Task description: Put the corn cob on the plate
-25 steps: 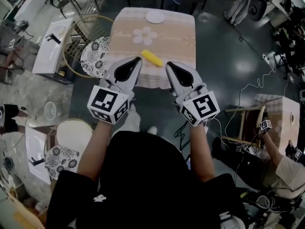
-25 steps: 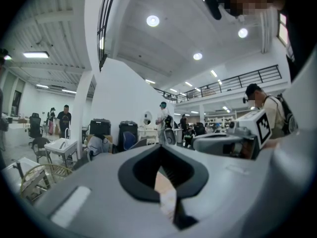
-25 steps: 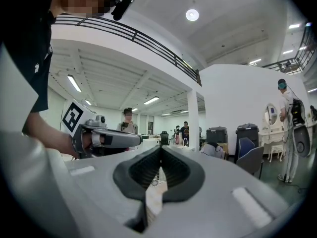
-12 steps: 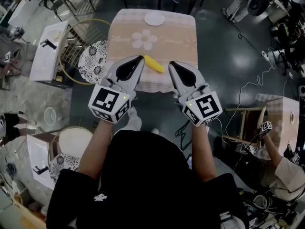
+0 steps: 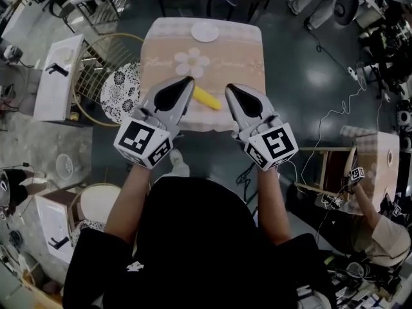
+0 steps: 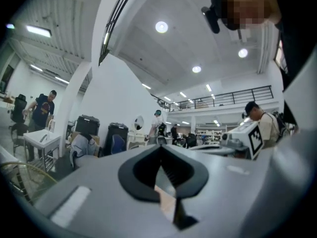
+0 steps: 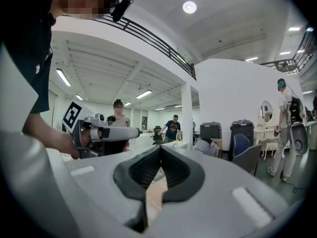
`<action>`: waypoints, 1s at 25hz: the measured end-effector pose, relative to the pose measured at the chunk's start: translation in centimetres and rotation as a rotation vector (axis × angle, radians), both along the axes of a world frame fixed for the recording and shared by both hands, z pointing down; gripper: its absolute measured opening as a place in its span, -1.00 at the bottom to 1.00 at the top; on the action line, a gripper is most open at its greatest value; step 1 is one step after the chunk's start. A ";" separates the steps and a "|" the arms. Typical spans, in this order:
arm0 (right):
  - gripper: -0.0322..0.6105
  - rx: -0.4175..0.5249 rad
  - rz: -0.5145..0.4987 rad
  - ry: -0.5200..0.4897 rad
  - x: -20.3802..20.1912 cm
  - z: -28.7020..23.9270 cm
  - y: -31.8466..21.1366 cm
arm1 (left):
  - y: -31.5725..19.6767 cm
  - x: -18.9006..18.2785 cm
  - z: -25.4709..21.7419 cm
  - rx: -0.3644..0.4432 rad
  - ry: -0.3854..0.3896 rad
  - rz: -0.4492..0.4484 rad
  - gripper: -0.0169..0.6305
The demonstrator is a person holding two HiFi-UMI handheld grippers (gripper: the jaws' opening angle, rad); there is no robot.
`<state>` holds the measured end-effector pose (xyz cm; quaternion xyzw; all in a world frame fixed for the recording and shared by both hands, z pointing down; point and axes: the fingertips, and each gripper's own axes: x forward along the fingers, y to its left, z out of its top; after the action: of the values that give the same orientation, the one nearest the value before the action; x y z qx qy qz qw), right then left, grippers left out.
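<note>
Lying on the tabletop [image 5: 244, 50] between the left tongs [image 5: 188, 80] and right tongs [image 5: 227, 88], the corn cob [image 5: 207, 98] slants, its far end nearest the left tips. Both tongs are closed and empty

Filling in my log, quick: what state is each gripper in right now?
Left gripper: closed, holding nothing.
Right gripper: closed, holding nothing.

Worktop [image 5: 244, 50] is seen steeply from overhead. Gripper views are aimed level; left hand-held gripper [image 7: 133, 132] is caught in right's, right hand-held gripper [image 6: 227, 138] in left's.
</note>
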<state>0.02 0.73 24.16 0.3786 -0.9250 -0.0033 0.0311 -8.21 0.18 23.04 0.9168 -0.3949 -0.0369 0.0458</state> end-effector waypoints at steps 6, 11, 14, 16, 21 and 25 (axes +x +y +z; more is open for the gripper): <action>-0.89 -0.006 0.027 0.020 -1.7 0.2 -2.7 | -2.5 -1.4 0.6 0.008 -0.009 0.046 -0.93; -0.90 -0.007 0.052 0.027 -2.9 0.1 -4.2 | -4.2 -2.5 0.9 0.014 -0.039 0.087 -0.93; -0.90 -0.012 0.070 0.028 -3.5 0.2 -4.8 | -5.0 -3.1 1.1 0.004 -0.055 0.095 -0.93; -0.90 -0.014 0.083 0.032 -4.0 0.3 -5.1 | -5.3 -3.6 1.3 -0.007 -0.054 0.102 -0.93; -0.90 -0.021 0.120 0.049 -4.3 0.9 -5.5 | -5.8 -4.5 2.5 -0.033 -0.058 0.125 -0.93; -0.90 -0.030 0.159 0.055 -3.4 1.0 -5.7 | -6.4 -4.3 3.1 -0.052 -0.062 0.156 -0.93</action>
<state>-3.36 -4.96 25.17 0.4500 -0.8908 0.0024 0.0624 -12.46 -6.19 26.17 0.9441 -0.3242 0.0056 0.0600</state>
